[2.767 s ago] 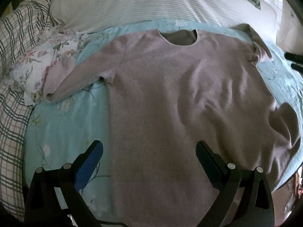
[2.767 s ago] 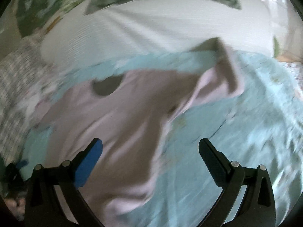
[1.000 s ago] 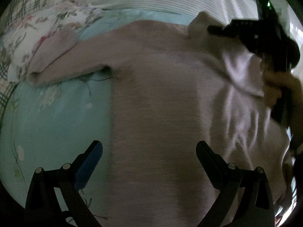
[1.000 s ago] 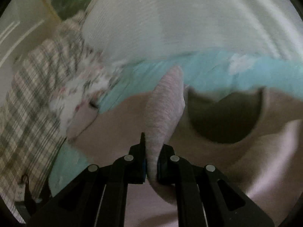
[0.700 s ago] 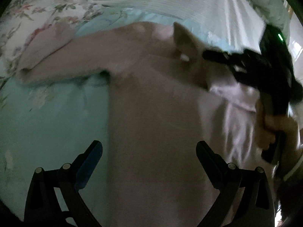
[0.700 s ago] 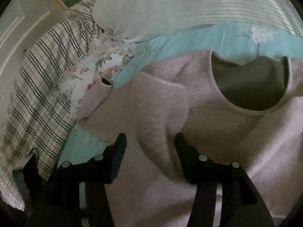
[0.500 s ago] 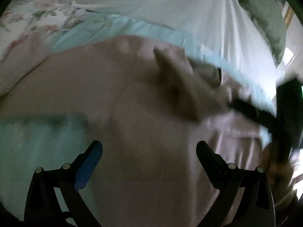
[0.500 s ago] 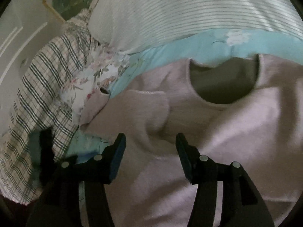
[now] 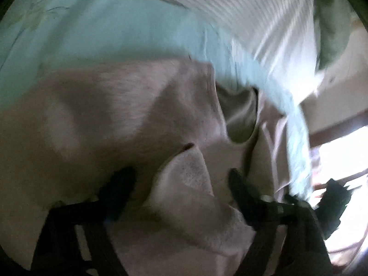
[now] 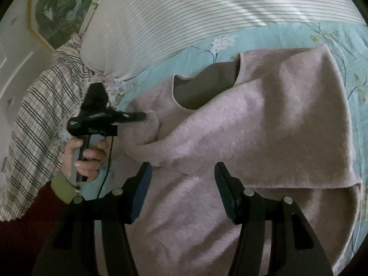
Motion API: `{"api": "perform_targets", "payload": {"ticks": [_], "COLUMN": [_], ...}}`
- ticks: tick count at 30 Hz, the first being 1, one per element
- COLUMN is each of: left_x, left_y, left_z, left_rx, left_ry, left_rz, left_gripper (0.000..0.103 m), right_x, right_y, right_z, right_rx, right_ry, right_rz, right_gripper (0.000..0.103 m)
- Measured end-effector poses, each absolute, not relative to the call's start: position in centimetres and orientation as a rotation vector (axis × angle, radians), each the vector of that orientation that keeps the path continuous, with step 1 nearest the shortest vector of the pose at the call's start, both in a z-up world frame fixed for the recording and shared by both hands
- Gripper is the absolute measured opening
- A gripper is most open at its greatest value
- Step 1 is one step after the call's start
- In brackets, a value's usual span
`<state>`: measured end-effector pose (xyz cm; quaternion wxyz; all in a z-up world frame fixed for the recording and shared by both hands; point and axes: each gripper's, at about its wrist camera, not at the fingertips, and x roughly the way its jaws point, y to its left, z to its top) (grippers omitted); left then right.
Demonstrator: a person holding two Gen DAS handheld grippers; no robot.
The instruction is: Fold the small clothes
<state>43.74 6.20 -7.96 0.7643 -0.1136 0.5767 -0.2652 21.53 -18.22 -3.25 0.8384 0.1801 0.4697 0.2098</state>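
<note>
A dusty-pink sweater (image 10: 264,138) lies on the light-blue floral bedsheet (image 10: 207,43), its right side folded across the body. Its dark neck opening (image 10: 202,87) faces the pillows. My right gripper (image 10: 181,186) is open and empty, just above the sweater's middle. In the right wrist view my left gripper (image 10: 143,115) reaches in from the left with its tips at the folded-over sleeve cuff (image 10: 149,131). In the blurred left wrist view the left gripper (image 9: 179,186) is open, its fingers on either side of that cuff (image 9: 191,174).
A large striped white pillow (image 10: 207,11) lies behind the sweater. A plaid blanket (image 10: 41,115) and floral cloth (image 10: 115,87) lie at the left. A bright window (image 9: 340,151) shows at the right of the left wrist view.
My right gripper let go of the sleeve after carrying it across the sweater, then drew back. My left gripper moved in to the folded sleeve cuff.
</note>
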Motion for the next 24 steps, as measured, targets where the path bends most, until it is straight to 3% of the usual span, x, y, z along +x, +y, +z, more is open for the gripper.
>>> {"api": "perform_targets", "payload": {"ticks": [1,3,7,9,18,20,22,24], "left_x": [43.5,42.1,36.4,34.6,35.4,36.2,35.8,34.5], "left_y": [5.7,5.6,8.9,9.9,10.6,9.9,9.4,10.3], "left_z": [-7.7,-7.0,-4.0,-3.8,-7.5,-7.3,-6.6,-4.4], "left_rx": [-0.195,-0.175,-0.217,-0.265,-0.304,-0.280,-0.196,-0.180], "left_ry": [1.230,1.183,0.945,0.909,1.070,1.095,1.072,0.933], "left_rz": [-0.578,-0.577,-0.483,-0.471,-0.525,-0.551,-0.516,-0.437], "left_gripper": [0.038,0.002,0.004,0.005,0.025,0.024,0.002,0.002], "right_x": [21.4,21.1,20.0,19.7,19.0,18.8,18.7,18.7], "right_y": [-18.3,-18.7,-20.7,-21.9,-27.8,-28.9,-29.7,-30.5], "right_z": [-3.1,-2.5,-1.7,-1.7,-1.5,-1.4,-1.3,-1.2], "right_rx": [0.383,0.387,0.388,0.387,0.412,0.421,0.426,0.425], "right_ry": [0.988,0.970,0.927,0.918,0.918,0.907,0.898,0.881], "right_rz": [0.444,0.442,0.390,0.350,0.169,0.145,0.127,0.099], "right_gripper": [0.058,0.058,0.058,0.058,0.058,0.058,0.058,0.058]}}
